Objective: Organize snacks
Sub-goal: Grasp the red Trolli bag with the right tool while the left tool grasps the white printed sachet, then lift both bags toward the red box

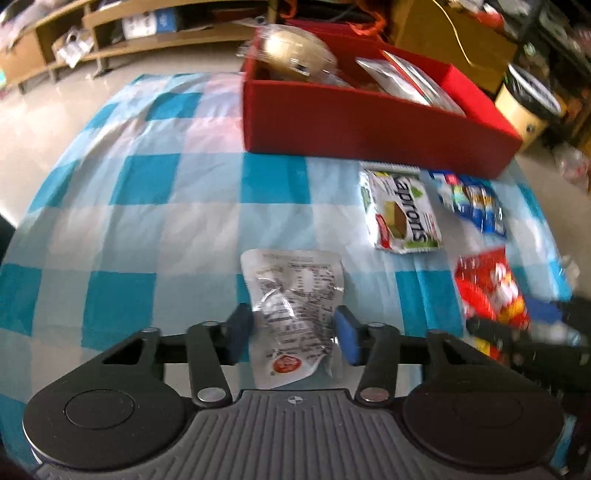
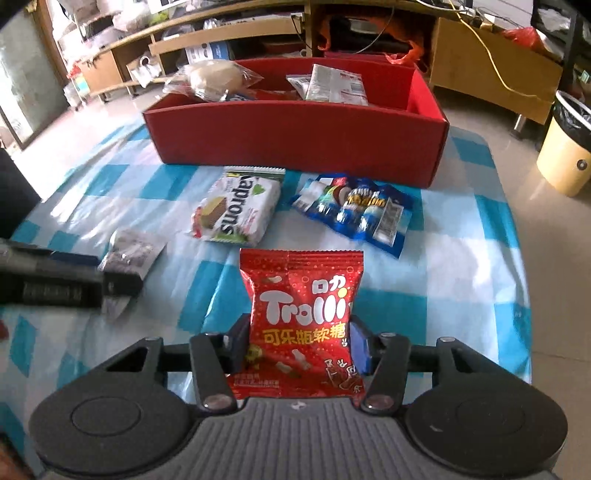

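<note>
Pick-up step, both hands loaded. Left gripper (image 1: 293,332) nearly closed, pads pinching a clear crinkly packet (image 1: 291,314) low over the cloth. Right gripper (image 2: 297,345) likewise nearly closed, squeezing a red gummy bag (image 2: 301,317). Next move, I'd judge: lift both and carry forward over the near wall of the red box (image 2: 295,140), then release inside. Still lying on the checked blue tablecloth (image 2: 461,258) between grippers and box: wafer pack (image 2: 236,214), blue candy bag (image 2: 354,214). Box already holds a bun and packets. Beyond: tiled floor, wooden shelves (image 2: 221,33), a yellow bin (image 2: 565,147) on the right.
</note>
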`<action>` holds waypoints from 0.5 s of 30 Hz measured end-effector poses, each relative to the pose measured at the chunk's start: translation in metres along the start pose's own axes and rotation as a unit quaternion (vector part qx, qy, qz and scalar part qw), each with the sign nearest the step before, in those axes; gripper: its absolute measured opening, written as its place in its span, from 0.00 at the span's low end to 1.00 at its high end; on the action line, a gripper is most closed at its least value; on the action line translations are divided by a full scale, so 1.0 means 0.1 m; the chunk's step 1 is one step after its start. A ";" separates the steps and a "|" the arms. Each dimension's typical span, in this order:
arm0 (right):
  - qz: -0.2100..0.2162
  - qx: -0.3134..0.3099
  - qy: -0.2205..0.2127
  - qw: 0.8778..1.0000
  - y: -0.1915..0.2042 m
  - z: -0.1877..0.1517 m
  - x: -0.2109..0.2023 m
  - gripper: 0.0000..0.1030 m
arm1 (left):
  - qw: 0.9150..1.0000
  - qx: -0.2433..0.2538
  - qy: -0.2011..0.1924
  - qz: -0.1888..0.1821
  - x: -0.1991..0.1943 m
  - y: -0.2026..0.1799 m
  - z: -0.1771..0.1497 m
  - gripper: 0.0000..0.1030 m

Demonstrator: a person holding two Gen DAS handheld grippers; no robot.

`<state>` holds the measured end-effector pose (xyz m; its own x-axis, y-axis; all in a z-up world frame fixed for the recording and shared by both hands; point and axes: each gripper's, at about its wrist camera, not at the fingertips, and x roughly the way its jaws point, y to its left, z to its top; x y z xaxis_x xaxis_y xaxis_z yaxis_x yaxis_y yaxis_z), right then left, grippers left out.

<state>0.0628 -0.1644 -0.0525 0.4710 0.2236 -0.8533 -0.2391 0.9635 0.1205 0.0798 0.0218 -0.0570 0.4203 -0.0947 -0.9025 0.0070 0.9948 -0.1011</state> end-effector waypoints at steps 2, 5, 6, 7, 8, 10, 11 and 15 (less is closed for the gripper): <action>0.007 0.005 -0.005 1.000 -0.01 -0.05 -0.02 0.48 | 1.000 -0.019 0.003 -0.006 -0.02 0.07 0.00 0.49; 0.023 0.027 -0.018 0.999 -0.06 -0.12 -0.05 0.48 | 1.000 -0.026 0.001 0.003 -0.09 0.10 -0.02 0.45; 0.027 0.034 -0.024 0.999 -0.07 -0.14 -0.07 0.48 | 1.000 -0.031 0.000 0.006 -0.12 0.12 -0.03 0.45; 0.033 0.041 -0.028 0.998 -0.09 -0.15 -0.08 0.48 | 0.999 -0.033 -0.001 0.009 -0.13 0.14 -0.04 0.45; 0.038 0.045 -0.031 0.998 -0.11 -0.16 -0.08 0.48 | 0.999 -0.036 -0.001 0.014 -0.14 0.15 -0.05 0.45; 0.047 0.052 -0.039 0.997 -0.13 -0.16 -0.09 0.48 | 0.999 -0.044 -0.001 0.021 -0.17 0.19 -0.06 0.45; 0.051 0.054 -0.042 0.996 -0.14 -0.16 -0.10 0.48 | 0.999 -0.049 -0.003 0.018 -0.20 0.20 -0.06 0.45; 0.061 0.059 -0.058 0.995 -0.16 -0.16 -0.17 0.48 | 0.998 -0.047 -0.015 0.029 -0.33 0.16 -0.04 0.45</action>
<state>0.0455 -0.1864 -0.0480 0.5416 0.3490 -0.7647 -0.2029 0.9371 0.2840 0.0623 0.0402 -0.0310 0.4453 -0.0351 -0.8947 -0.1030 0.9906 -0.0901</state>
